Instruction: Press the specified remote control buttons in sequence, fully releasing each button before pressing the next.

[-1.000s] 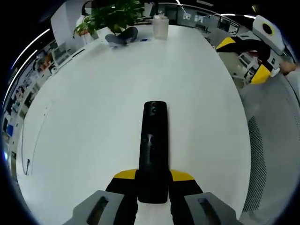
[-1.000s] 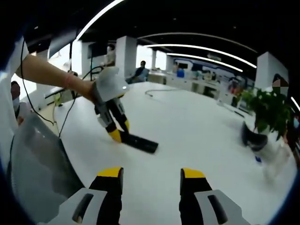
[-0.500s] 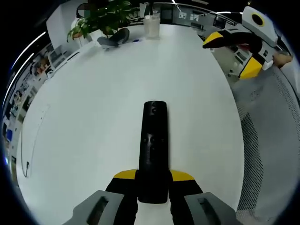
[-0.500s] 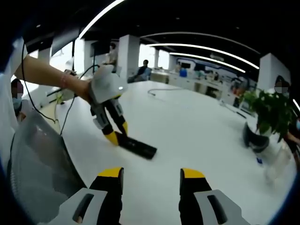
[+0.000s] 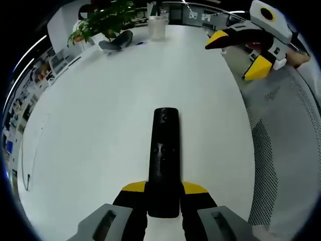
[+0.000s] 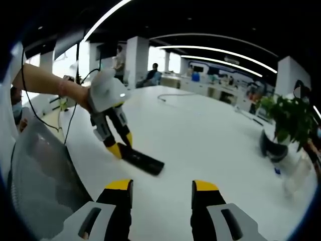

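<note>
Remote control (image 5: 165, 160): black, slim, rigid, likely light; lower centre of left gripper view, lying on white table (image 5: 100, 115), near end clamped by left gripper (image 5: 164, 193). Right gripper (image 6: 162, 190) jaws apart, empty.

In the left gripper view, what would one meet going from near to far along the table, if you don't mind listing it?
Left claw → black remote → bare white table → potted plant at the far edge.
</note>
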The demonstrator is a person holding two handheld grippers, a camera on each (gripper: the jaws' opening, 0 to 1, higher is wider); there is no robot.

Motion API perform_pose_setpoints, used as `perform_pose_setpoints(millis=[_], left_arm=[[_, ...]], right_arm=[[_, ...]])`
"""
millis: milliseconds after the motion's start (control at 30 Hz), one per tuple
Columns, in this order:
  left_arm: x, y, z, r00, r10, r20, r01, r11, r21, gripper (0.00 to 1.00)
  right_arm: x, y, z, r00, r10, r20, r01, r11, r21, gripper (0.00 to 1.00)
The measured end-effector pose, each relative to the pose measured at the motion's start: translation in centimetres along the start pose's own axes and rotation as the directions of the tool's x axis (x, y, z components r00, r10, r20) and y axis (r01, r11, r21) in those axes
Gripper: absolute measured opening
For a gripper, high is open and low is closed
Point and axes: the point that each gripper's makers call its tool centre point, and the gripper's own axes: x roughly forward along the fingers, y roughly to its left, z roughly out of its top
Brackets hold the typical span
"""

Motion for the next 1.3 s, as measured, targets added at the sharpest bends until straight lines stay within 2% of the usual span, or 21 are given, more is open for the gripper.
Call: perform_pose_setpoints(millis=[533, 1300], left_arm=[[0.0, -1.9, 0.0, 1.000, -0.003, 0.002, 0.003, 1.000, 0.006, 0.24], [0.0, -4.6, 0.2, 0.999, 0.006, 0.050, -0.005, 1.000, -0.018, 0.24]], right_arm=[[0.0, 0.1, -0.2, 1.000, 0.007, -0.002, -0.007, 1.000, 0.000, 0.43], [0.2, 0.2, -0.5, 1.000, 0.022, -0.013, -0.022, 1.000, -0.001, 0.41]])
